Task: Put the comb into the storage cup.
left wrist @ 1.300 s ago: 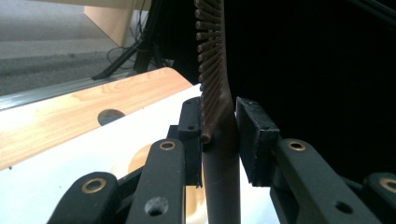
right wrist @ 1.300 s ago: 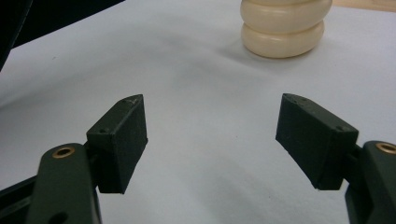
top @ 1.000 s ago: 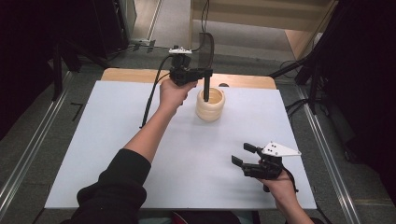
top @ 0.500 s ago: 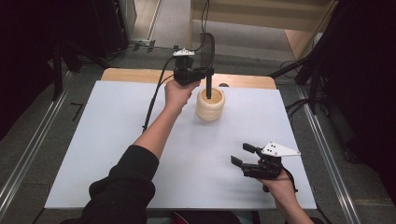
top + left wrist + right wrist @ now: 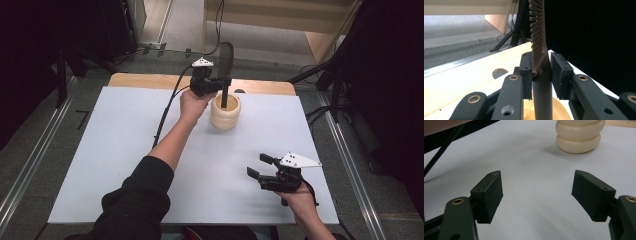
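Observation:
A dark hairbrush (image 5: pixel 225 70) stands upright, its handle lowered into a cream ribbed holder (image 5: pixel 225 113) near the far middle of the white table. My left gripper (image 5: pixel 222 86) is shut on the brush just below the bristles. In the left gripper view the brush handle (image 5: pixel 542 92) sits pinched between the two pads, bristles above, the holder's rim (image 5: pixel 560 110) below. My right gripper (image 5: pixel 258 166) rests low over the near right of the table, open with nothing between its fingers. The right gripper view has the holder (image 5: pixel 580 135) farther off beyond my right gripper (image 5: pixel 536 192).
The white sheet (image 5: pixel 125 150) covers most of a wooden tabletop, whose far strip (image 5: pixel 150 80) shows a round hole (image 5: pixel 239 91). The left gripper's cable (image 5: pixel 167 110) trails across the sheet. Metal rails (image 5: pixel 30 170) run along both sides, with dark stands and cables behind.
My left hand has carried the brush slightly right and down, sinking its handle deeper into the holder. The right gripper has stayed where it was.

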Demonstrator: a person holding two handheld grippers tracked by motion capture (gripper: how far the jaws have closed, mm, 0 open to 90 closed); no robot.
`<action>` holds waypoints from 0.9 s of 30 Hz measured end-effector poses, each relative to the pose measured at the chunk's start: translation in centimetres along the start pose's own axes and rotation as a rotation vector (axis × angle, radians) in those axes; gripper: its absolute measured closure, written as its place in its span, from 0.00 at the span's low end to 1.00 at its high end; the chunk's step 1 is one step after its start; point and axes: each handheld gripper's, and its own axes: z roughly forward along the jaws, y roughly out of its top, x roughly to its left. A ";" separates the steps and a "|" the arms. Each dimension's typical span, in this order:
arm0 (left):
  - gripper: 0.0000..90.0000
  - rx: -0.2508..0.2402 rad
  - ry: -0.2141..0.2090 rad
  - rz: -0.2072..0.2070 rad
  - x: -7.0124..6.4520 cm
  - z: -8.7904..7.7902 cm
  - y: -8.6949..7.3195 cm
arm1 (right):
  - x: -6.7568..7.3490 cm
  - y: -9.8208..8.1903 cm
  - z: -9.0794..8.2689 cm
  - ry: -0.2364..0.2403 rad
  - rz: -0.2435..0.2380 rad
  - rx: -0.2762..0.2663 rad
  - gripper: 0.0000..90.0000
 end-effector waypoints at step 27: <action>0.81 0.028 -0.006 0.005 0.6 1.2 -3.0 | 0.0 0.0 0.1 0.008 0.009 -0.004 0.26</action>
